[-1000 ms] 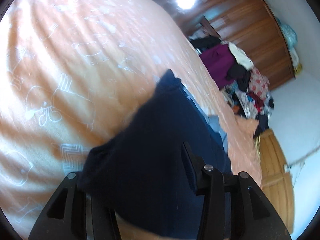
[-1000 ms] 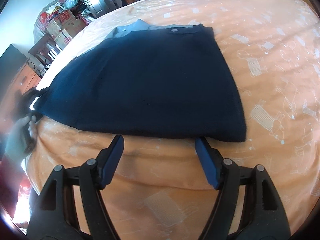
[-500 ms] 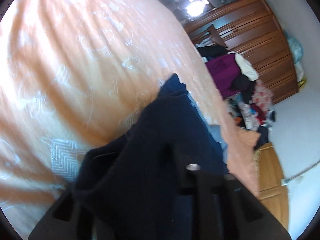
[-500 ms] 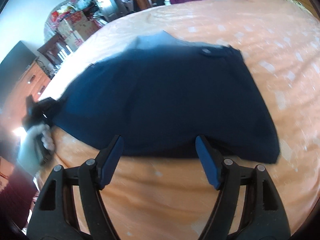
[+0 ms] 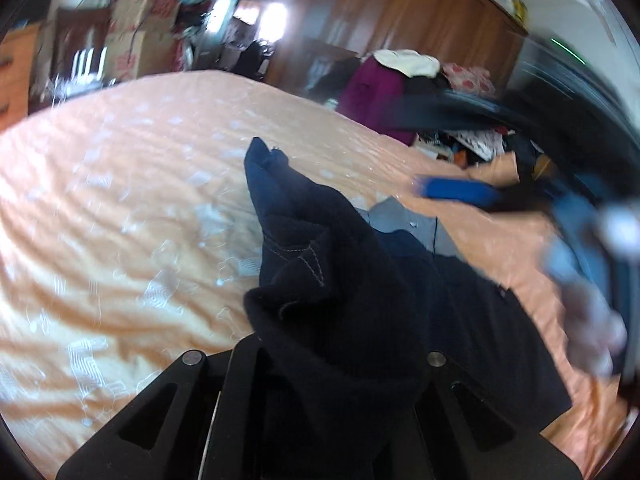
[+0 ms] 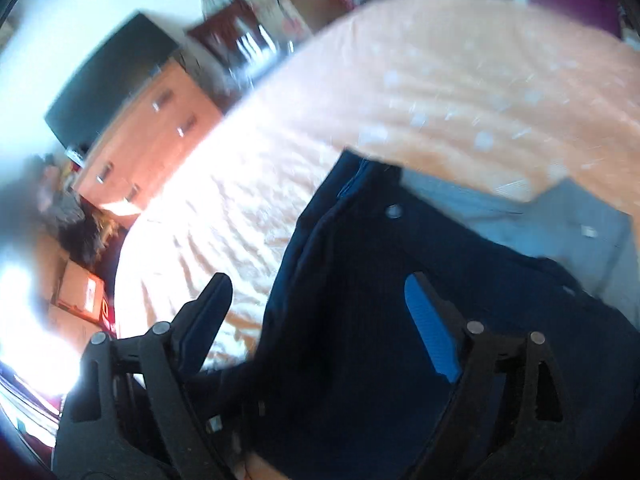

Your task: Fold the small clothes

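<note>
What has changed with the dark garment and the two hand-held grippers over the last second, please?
The left hand-held gripper, shut on the navy garment, has lifted its edge off the orange bedspread and carried it over the rest. The right hand-held gripper has moved from the near hem over the cloth, jaws open. The waistband end still lies on the bed.

A dark navy garment (image 5: pixel 336 280) with pale grey lining at its waistband is seen on an orange patterned bedspread (image 5: pixel 120 200). One corner is bunched and lifted, heaped between and over the left gripper (image 5: pixel 312 356) fingers, light stitching showing on the fold. Its remainder is spread flat to the right of those fingers. In the right wrist view, the cloth (image 6: pixel 360 280) is seen beneath and between the spread fingers of the right gripper (image 6: pixel 320 312).
</note>
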A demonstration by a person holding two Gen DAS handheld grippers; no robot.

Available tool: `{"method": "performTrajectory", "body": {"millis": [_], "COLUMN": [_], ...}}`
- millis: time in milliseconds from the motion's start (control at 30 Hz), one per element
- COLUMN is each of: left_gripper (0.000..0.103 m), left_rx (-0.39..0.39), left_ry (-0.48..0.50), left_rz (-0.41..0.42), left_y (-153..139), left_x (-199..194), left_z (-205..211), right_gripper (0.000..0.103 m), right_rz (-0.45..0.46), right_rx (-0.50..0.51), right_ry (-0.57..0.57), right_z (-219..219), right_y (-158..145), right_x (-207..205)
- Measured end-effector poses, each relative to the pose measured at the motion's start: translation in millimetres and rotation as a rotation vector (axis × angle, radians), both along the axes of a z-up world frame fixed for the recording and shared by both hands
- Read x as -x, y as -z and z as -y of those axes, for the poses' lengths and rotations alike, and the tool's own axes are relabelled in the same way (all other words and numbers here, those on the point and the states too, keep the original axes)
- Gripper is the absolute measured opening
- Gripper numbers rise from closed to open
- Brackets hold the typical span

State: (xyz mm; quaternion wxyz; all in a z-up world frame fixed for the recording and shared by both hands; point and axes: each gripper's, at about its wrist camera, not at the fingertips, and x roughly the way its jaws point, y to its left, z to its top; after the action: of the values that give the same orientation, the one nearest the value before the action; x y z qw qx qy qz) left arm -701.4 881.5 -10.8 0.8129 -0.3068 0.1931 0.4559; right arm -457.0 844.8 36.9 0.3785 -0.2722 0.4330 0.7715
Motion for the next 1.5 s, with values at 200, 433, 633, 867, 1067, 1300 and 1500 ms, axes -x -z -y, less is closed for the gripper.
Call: {"method": "performTrajectory", "body": {"millis": [200,433,633,867,1067,1300,1500], "left_gripper": [0.006,0.009,0.016,0.019,0.027,0.033,0.040], "left_rx": [-0.098,-0.201,-0.205,-0.101,-0.030,0.018,-0.030], "left_ry": [0.111,0.364,0.680,0.866,0.937,0.930,0.939], "left_rz": [-0.142,-0.169,-0.126,-0.177,-0.242,-0.295,-0.261], "left_y": [-9,-39,-53,-21,11,33,-10], "left_x": [-37,-98,-197,-296,-347,-363,-296], "left_z": [14,48,96,134,155,151,181], "right_gripper": [0.073,0.007,0.006,0.006,0.008,0.014,0.051], "right_rz": [0.135,-0.054,-0.177,-0.386,-0.484,-0.544,-0.524], "right_rx": [0.049,-0.033,-0.032,0.075,0.157,0.197,0.191], "right_ry": [-0.007,0.229,0.437,0.562,0.591,0.553,0.536], "right_z": [-4,54,128,170,177,176,209], "right_y": [25,21,30,93,140,153,130], "right_x": [24,-104,-242,-345,-372,-381,-381]}}
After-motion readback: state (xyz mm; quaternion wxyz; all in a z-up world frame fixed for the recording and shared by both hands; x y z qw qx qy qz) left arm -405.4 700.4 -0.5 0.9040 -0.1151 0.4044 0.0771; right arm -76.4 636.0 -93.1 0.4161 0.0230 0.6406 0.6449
